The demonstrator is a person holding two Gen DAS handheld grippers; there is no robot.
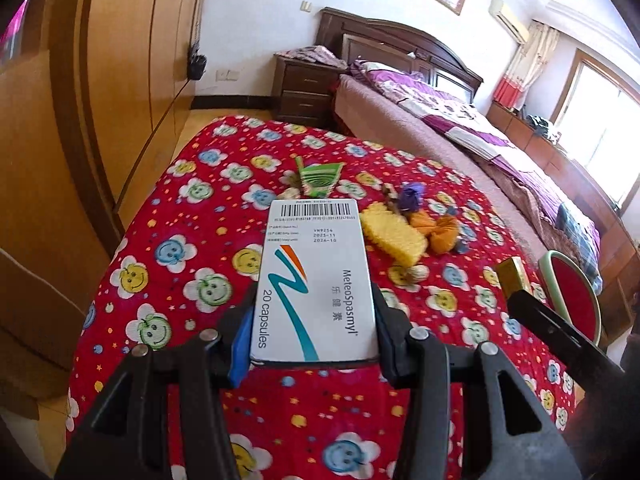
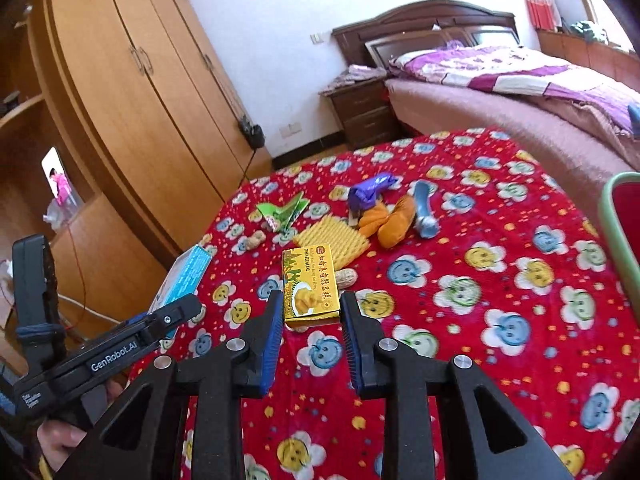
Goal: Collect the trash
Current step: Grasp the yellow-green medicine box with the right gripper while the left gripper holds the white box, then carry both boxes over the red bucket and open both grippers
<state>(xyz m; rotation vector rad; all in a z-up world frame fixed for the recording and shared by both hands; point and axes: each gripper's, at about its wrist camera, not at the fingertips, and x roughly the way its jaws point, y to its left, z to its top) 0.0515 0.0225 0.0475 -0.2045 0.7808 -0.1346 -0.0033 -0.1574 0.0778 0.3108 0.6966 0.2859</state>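
My left gripper is shut on a white MeteoSpasmyl capsule box, held flat above the table. In the right wrist view this box sticks out past the left gripper's finger. My right gripper is shut on a yellow green-bean-cake box, its blue pads pressing both long sides. The same yellow box shows at the right of the left wrist view. On the cloth lie a green wrapper, yellow foam netting, orange peels, a purple wrapper and peanuts.
The round table wears a red cloth with smiling flowers. A red chair with a green rim stands at its right edge. A wooden wardrobe is on the left, with a bed and a nightstand behind the table.
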